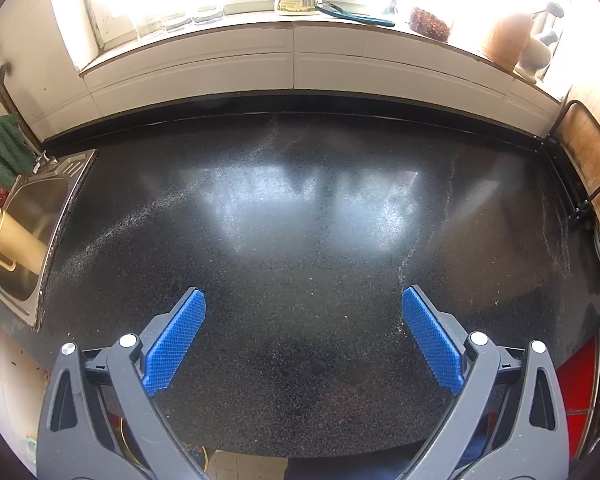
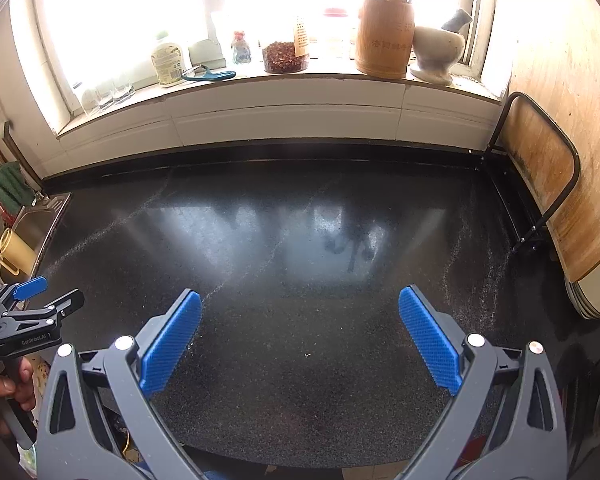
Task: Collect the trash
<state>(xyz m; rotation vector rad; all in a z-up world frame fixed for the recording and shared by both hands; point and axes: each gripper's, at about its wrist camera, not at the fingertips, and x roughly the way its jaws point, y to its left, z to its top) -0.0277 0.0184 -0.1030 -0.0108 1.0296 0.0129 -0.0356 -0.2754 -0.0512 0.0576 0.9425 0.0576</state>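
Note:
My left gripper stands open over the black speckled countertop, nothing between its blue pads. My right gripper is open too, above the same countertop, with empty space between its fingers. The left gripper also shows at the left edge of the right wrist view, held by a hand, its jaws apart. I see no distinct piece of trash on the counter, only small pale crumbs and faint powdery streaks.
A steel sink with a yellow jug lies at the left. The windowsill holds a bottle, blue-handled scissors, a jar, a wooden utensil holder and a mortar. A wooden board and stacked plates stand right.

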